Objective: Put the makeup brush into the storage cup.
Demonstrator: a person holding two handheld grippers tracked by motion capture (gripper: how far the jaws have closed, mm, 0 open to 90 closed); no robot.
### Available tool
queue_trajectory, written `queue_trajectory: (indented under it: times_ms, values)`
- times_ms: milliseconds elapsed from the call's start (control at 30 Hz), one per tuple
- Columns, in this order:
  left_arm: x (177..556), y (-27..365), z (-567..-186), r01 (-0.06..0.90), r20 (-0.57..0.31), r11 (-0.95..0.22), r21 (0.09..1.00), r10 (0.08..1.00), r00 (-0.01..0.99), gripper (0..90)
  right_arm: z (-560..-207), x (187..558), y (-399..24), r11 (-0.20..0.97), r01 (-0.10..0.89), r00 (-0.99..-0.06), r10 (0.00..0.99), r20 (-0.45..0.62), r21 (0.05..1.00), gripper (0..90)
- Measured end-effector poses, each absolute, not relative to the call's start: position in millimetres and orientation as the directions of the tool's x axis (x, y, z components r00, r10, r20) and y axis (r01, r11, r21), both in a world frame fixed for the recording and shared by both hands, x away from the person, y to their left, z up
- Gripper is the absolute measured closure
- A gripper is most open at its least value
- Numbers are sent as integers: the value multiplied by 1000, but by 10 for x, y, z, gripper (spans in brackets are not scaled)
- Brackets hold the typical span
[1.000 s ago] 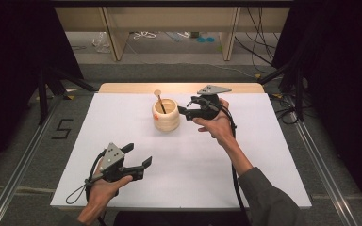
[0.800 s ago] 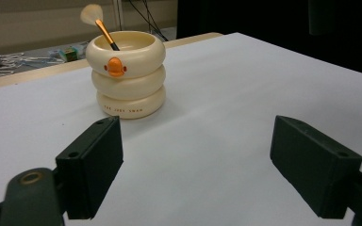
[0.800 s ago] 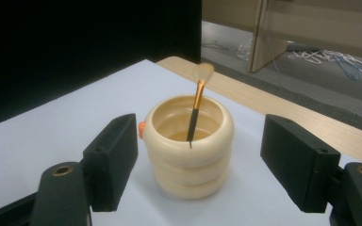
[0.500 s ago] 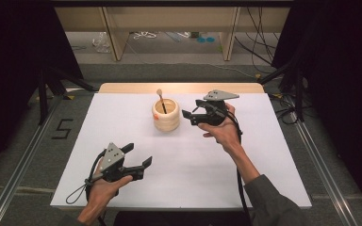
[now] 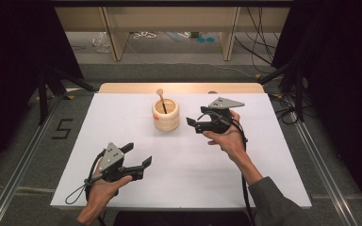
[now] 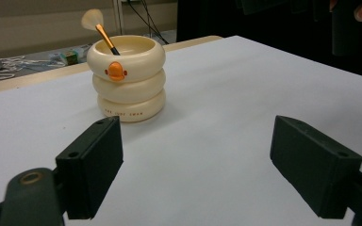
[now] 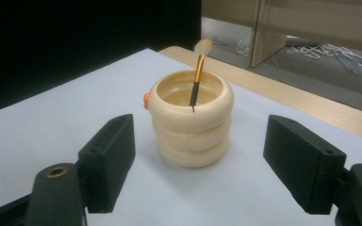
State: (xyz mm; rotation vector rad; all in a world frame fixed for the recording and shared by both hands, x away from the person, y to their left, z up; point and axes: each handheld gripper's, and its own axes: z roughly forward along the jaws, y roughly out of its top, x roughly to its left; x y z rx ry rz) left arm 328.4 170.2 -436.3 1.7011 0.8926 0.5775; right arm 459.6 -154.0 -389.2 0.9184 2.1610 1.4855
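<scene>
One orange beak (image 6: 115, 71), left-claw side

A white table (image 5: 122, 113) seen from above, with a wood strip along its far edge. A cream ringed cup (image 5: 165, 115) stands near the table's middle, toward 12 o'clock. A small brush (image 5: 161, 100) stands in the cup, its pale head up and tilted toward 11 o'clock. At 3 o'clock of the cup, near but apart from it, the right gripper (image 5: 194, 118) hangs over the table, its jaws open and pointing at the cup. The person's right hand and grey sleeve come in from 5 o'clock. At 7 o'clock of the cup, well apart, the left gripper (image 5: 137, 154) rests low by the near edge, jaws open, pointing toward 2 o'clock.
</scene>
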Motion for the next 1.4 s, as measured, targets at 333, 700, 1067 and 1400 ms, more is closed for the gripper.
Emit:
queue_trajectory:
  times_ms: [333, 700, 1067, 1400]
  values:
    - [3287, 1704, -4364, 276, -60, -136, 952, 797, 601, 172, -3875, 4395, -1624, 190, 319, -722, 684, 108, 929, 211]
    - [3291, 1711, -4364, 277, -61, -134, 951, 800, 597, 172, -3908, 4239, -1776, 155, 304, -713, 691, 117, 940, 208]
    - [3292, 1716, -4362, 275, -65, -127, 953, 801, 595, 172, -4014, 4095, -1903, 138, 296, -694, 711, 114, 945, 203]
    - [3293, 1721, -4359, 272, -60, -131, 953, 801, 596, 172, -4036, 3973, -1917, 139, 300, -704, 700, 120, 944, 173]
